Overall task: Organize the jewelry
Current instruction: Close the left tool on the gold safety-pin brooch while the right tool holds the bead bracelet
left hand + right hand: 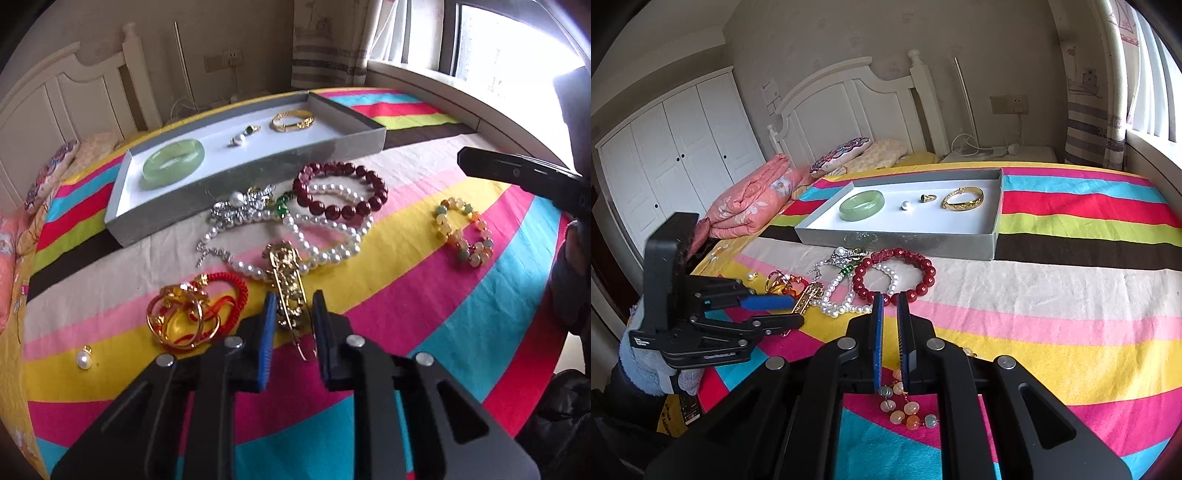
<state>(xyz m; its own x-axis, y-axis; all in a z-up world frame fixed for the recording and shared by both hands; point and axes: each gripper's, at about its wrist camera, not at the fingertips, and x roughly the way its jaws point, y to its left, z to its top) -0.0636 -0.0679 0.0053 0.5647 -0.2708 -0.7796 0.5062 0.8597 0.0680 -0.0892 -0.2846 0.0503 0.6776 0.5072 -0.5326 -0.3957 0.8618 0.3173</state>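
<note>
A grey tray (258, 173) with a white floor holds a green jade bangle (173, 162), a gold bangle (291, 120), a green-stone ring (252, 129) and a pearl (238, 139). In front of it on the striped bedspread lie a dark red bead bracelet (369, 177), a pearl necklace (332, 254) and a silver brooch (243, 206). My left gripper (295, 314) stands open astride a gold pin brooch (290, 291). My right gripper (890, 306) has a narrow gap with nothing between its tips. It hovers over a yellow-and-green bead bracelet (908, 410).
Gold rings tangled with a red cord (184, 317) and a loose pearl earring (84, 358) lie at the left. A folded pink quilt (750, 199) and pillows sit by the white headboard (849, 107). A window ledge (424, 85) runs along the right of the bed.
</note>
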